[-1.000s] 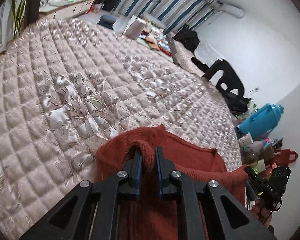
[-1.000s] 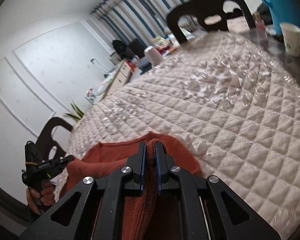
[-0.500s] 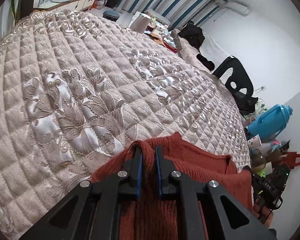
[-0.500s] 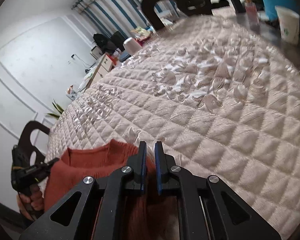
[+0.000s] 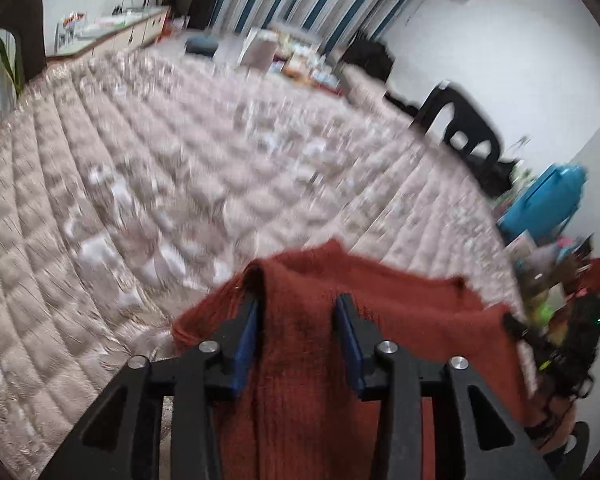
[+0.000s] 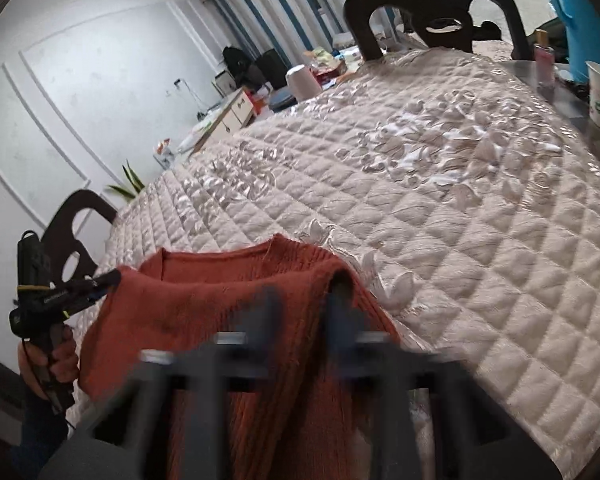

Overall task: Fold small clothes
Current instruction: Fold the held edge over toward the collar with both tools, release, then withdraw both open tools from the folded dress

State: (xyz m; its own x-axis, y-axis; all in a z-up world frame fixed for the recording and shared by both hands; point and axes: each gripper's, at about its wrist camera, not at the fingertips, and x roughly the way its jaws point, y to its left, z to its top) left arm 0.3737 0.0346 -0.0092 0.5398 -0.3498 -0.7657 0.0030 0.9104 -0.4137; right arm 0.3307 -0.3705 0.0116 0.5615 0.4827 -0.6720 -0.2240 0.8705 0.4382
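Both jaws opened, releasing sweater (image 5: 308, 360)

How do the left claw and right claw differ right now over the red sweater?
The left claw looks sharp, with its blue pads plain, while the right claw is smeared by motion blur. At the left claw, the raised fold of the red sweater sits against its left finger; at the right claw, the fold sits by its right finger. Shared: both are open, jaws apart, over the sweater on the quilt.
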